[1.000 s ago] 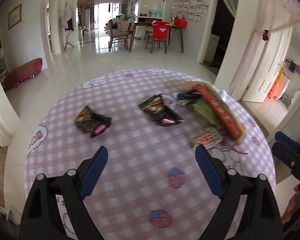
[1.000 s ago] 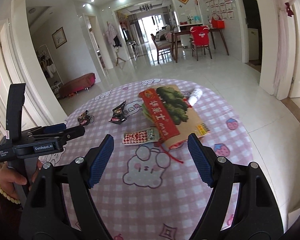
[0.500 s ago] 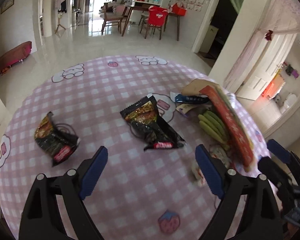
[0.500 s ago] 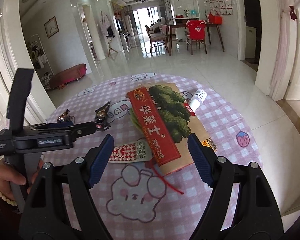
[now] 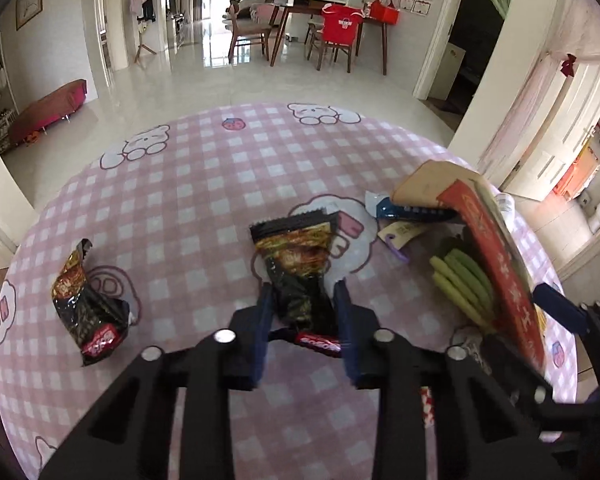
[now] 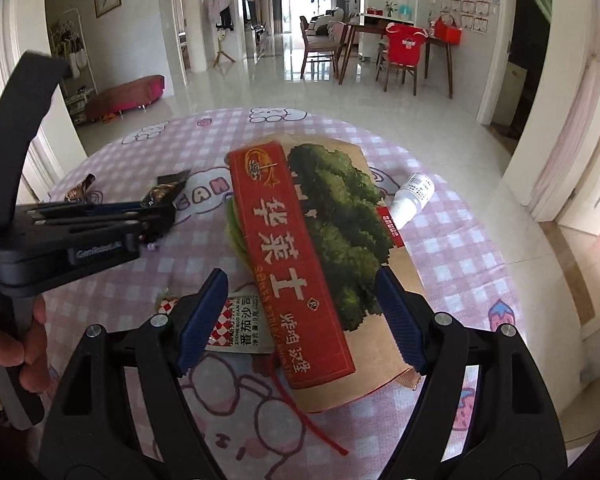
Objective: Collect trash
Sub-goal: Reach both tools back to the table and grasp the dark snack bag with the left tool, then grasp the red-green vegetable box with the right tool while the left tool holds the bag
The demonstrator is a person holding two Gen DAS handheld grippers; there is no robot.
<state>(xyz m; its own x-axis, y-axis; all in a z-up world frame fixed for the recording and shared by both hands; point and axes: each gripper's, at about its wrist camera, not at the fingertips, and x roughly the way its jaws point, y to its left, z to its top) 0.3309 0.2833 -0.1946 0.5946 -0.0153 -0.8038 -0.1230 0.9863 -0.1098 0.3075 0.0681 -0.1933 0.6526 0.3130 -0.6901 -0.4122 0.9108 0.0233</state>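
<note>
The left gripper (image 5: 302,308) has just been closing, and its jaws now pinch a shiny, crinkly snack wrapper (image 5: 296,264) at the middle of the tabletop (image 5: 204,184). The right gripper (image 6: 302,316), also closing but still wide, sits around a flat paper bag (image 6: 332,248). Another wrapper (image 5: 86,312) lies at 9 o'clock.

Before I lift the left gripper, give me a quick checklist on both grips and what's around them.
1. Dark snack wrapper between the left gripper fingers: ok; jaws have just been closing on it.
2. Pads actually pinching the wrapper: cannot tell; small gaps seem to remain.
3. Right gripper around the paper bag: ok, jaws have just been closing, pads not yet pressing.
4. Red-checked sachet clear of the right gripper's finger: not ok, it lies under it.
5. Second wrapper collected: not ok, it lies on the tablecloth.
</note>
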